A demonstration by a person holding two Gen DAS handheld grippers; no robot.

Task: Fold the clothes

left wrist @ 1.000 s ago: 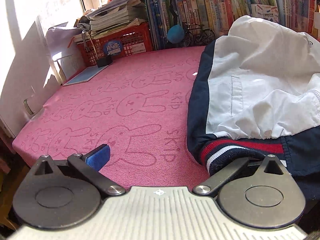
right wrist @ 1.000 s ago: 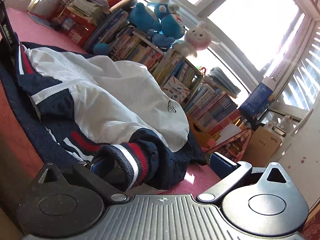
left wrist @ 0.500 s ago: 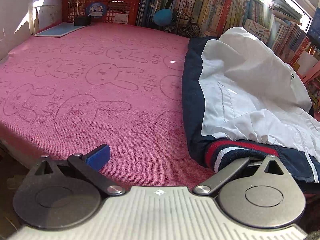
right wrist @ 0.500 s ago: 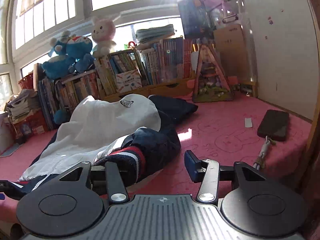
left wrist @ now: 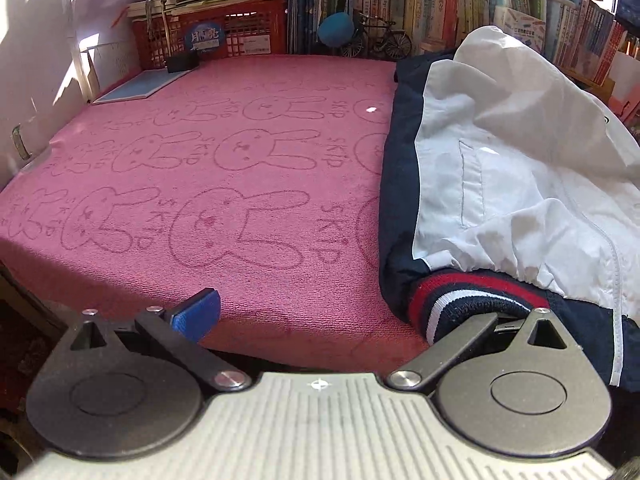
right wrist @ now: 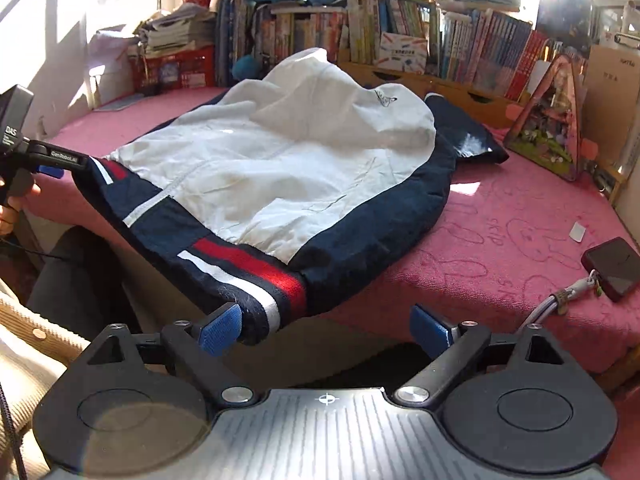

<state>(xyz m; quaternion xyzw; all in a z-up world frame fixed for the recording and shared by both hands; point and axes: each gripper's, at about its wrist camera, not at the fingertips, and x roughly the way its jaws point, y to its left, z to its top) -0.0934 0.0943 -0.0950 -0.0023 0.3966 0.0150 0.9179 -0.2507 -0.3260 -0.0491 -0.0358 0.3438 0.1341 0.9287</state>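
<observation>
In the left wrist view our left claw (left wrist: 344,312) shows only one blue pad (left wrist: 198,314); the other is buried under the striped hem of the jacket (left wrist: 500,184), though the jaws clearly stand wide apart with nothing pinched between them. The jacket, white and navy, lies crumpled on the pink rabbit-print cover of the bench (right wrist: 500,240), its hem hanging over the near edge. Our right claw (right wrist: 326,328) is opening, its left pad (right wrist: 220,330) touching the hem's corner, its right pad clear of the cloth.
</observation>
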